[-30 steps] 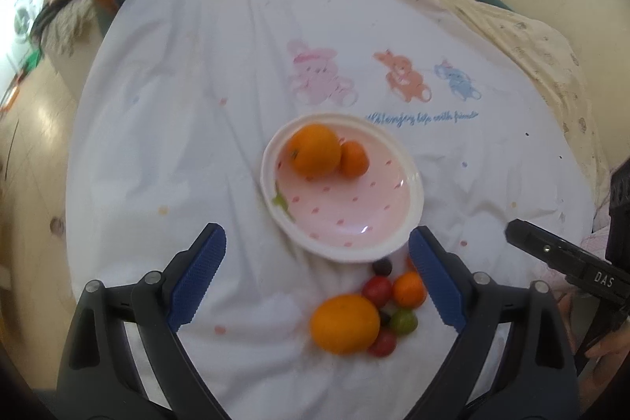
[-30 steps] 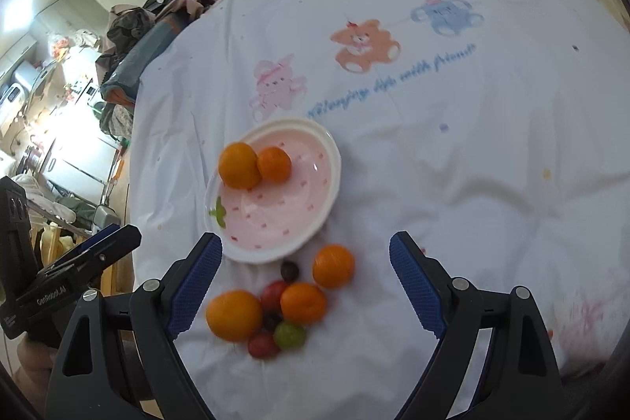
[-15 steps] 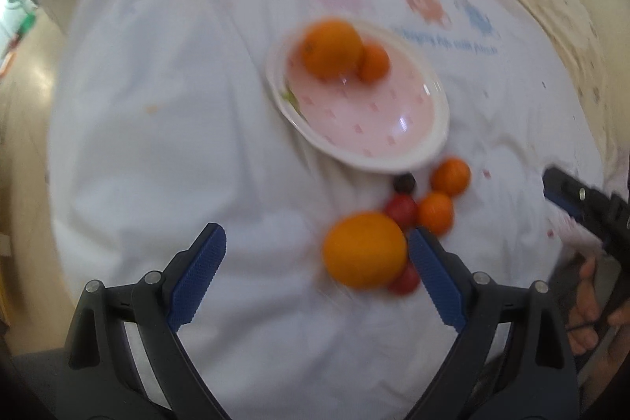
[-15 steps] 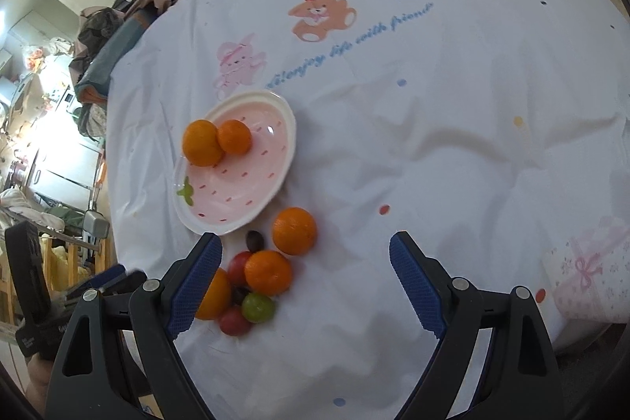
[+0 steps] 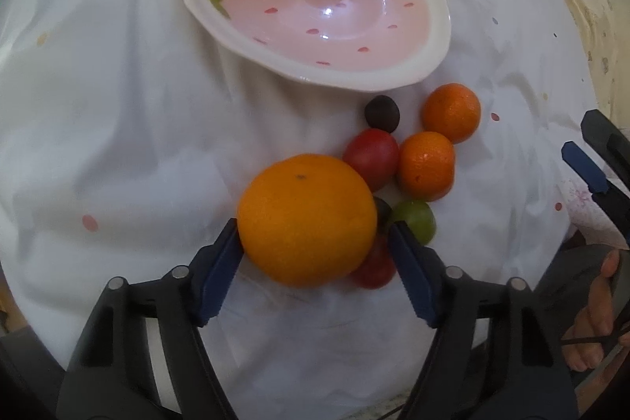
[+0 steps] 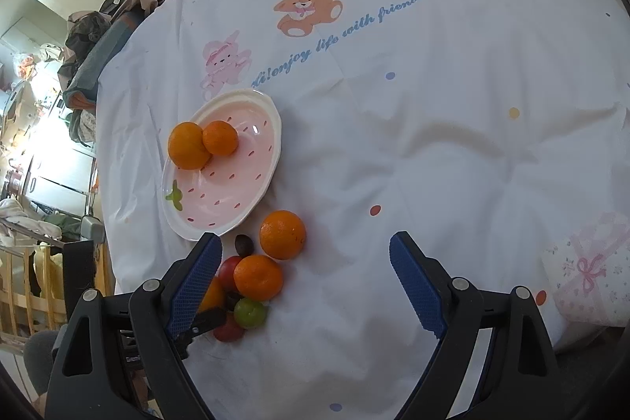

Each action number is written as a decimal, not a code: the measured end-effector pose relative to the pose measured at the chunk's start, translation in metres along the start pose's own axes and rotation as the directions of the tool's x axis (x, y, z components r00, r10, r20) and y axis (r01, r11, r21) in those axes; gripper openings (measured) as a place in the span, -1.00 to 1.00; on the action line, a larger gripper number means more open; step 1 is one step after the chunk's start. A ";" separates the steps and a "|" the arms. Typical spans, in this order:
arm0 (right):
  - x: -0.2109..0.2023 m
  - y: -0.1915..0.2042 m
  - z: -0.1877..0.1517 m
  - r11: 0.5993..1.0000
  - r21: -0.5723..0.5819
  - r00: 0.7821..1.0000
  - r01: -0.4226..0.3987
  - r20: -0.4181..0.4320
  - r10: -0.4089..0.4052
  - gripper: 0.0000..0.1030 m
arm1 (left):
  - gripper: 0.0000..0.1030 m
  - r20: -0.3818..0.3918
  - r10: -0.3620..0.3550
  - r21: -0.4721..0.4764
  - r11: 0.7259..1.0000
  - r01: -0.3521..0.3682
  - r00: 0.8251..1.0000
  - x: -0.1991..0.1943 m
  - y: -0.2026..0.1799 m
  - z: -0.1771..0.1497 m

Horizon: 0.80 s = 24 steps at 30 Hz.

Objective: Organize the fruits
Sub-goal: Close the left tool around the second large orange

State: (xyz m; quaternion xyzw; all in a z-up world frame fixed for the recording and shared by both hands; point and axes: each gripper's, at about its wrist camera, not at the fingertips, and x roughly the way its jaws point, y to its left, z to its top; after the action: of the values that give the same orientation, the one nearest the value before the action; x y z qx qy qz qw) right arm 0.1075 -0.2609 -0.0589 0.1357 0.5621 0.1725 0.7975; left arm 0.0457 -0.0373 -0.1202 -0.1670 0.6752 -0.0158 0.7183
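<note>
Now the left gripper (image 5: 313, 247) has dropped onto the big orange (image 5: 306, 219), jaws narrowed to its sides, left pad touching, grip unconfirmed. Right gripper (image 6: 303, 282) hangs wide open, empty. Beyond the orange: loose fruit, then the plate (image 5: 433, 61).

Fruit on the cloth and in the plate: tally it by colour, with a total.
Orange fruit: 5
Red fruit: 2
Dark fruit: 2, one half hidden
Green fruit: 1
Total: 10
</note>
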 end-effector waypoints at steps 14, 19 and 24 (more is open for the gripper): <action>0.011 0.005 -0.001 1.000 0.005 0.999 0.004 -0.033 -0.003 0.74 | 0.09 0.119 0.048 0.019 0.999 -0.050 0.992 -0.041 0.005 -0.006; 0.026 0.011 -0.011 0.996 0.015 0.987 -0.083 -0.137 0.084 0.71 | 0.09 0.229 0.095 0.000 0.995 -0.097 0.969 -0.074 0.020 -0.017; 0.057 0.022 -0.031 0.990 0.038 0.951 -0.136 -0.277 0.141 0.17 | 0.09 0.244 0.074 -0.040 0.997 -0.066 0.967 -0.080 0.031 -0.020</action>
State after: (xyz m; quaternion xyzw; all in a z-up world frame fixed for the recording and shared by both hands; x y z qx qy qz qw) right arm 0.0935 -0.2161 -0.1088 0.1565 0.6593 0.2401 0.6951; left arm 0.0126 0.0071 -0.0514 -0.1551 0.5867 0.0410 0.7937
